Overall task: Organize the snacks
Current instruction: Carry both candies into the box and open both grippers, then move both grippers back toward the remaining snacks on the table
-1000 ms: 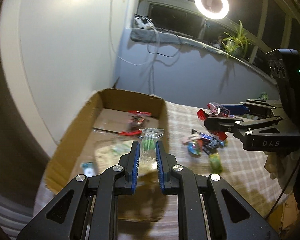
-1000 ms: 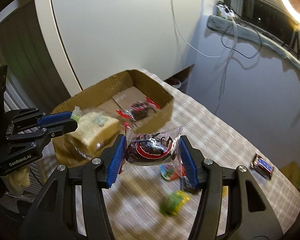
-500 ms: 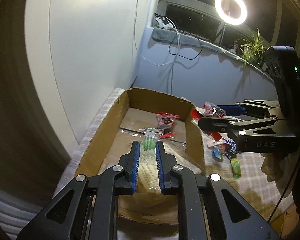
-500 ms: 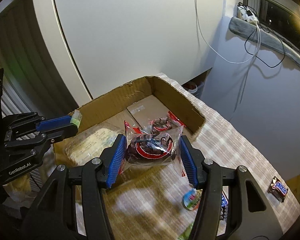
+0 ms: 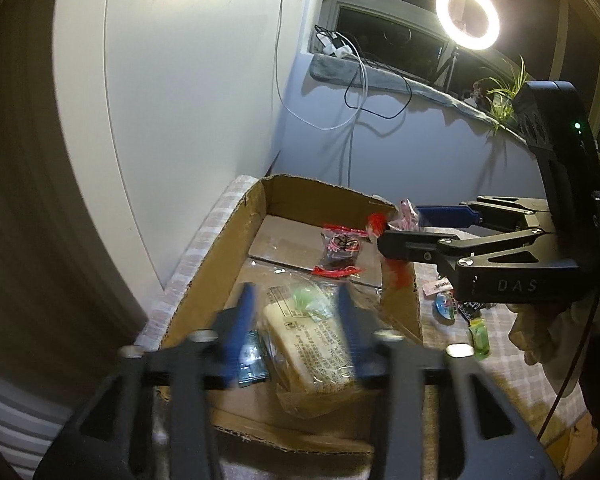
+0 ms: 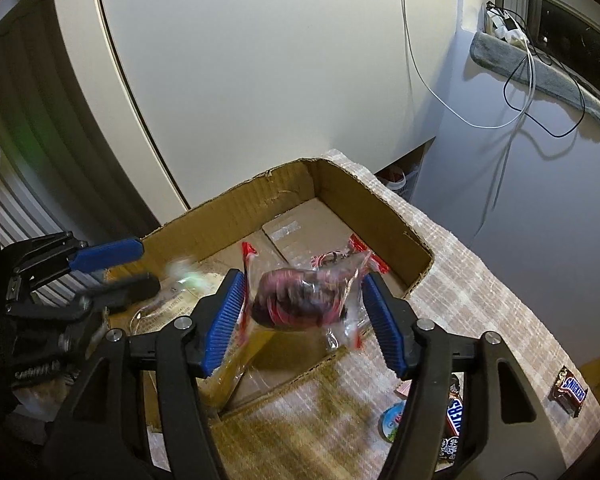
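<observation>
Scene: a cardboard box [image 5: 260, 216] is seen on a checked tablecloth [image 6: 472, 280], against a white wall.
Landmark: every place below is given relative to the box.
Left gripper [image 5: 296, 324]: its jaws are spread wide and blurred by motion; nothing is held. Half a second ago they were nearly closed on the green-tied neck of a bread bag.
Bread bag [image 5: 312, 344]: it now lies inside the box, at the near end, released.
Teal packet [image 5: 252, 360]: it lies in the box just left of the bread bag.
Right gripper [image 6: 300, 304]: it is held above the near edge of the box, jaws wide. The wrapped cake [image 6: 300, 296] between them is blurred and sits clear of both pads, so it appears to be dropping; half a second ago it was gripped.
Second cake [image 5: 340, 248]: it lies in the far half of the box.
Loose snacks: a Snickers bar [image 6: 570, 390] and a few small packets [image 5: 460, 312] lie on the cloth to the right of the box.
Change: both grippers have opened over the box within the last half second.
Meaning: two more snacks are probably stowed; the loose ones outside are judged to be next.
Risk: the cake falls close to the near wall and may catch its edge.
</observation>
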